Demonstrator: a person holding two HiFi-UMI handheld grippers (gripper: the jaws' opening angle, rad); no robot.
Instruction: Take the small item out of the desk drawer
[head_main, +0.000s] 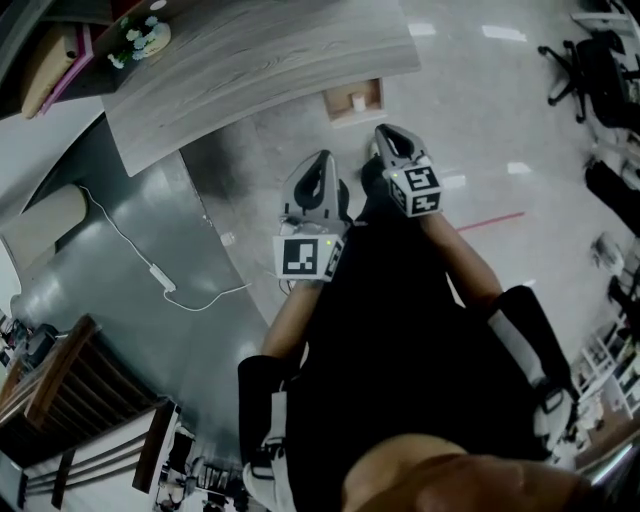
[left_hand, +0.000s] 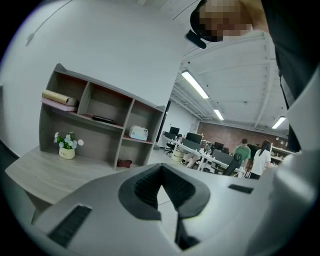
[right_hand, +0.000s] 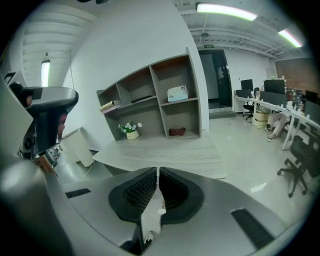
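In the head view, the grey wood desk lies ahead, and an open brown drawer sticks out from under its near edge. A small white item lies inside the drawer. Both grippers are held up close to the person's chest, well short of the drawer. The left gripper points toward the desk, its jaws meeting at the tips with nothing between them. The right gripper is nearest the drawer; its pads are pressed together and empty. Neither gripper view shows the drawer.
A shelf unit stands on the desk's far side beside a small flower pot. A white cable with an adapter trails over the floor at left. A wooden chair is at lower left. Office chairs and desks stand at right.
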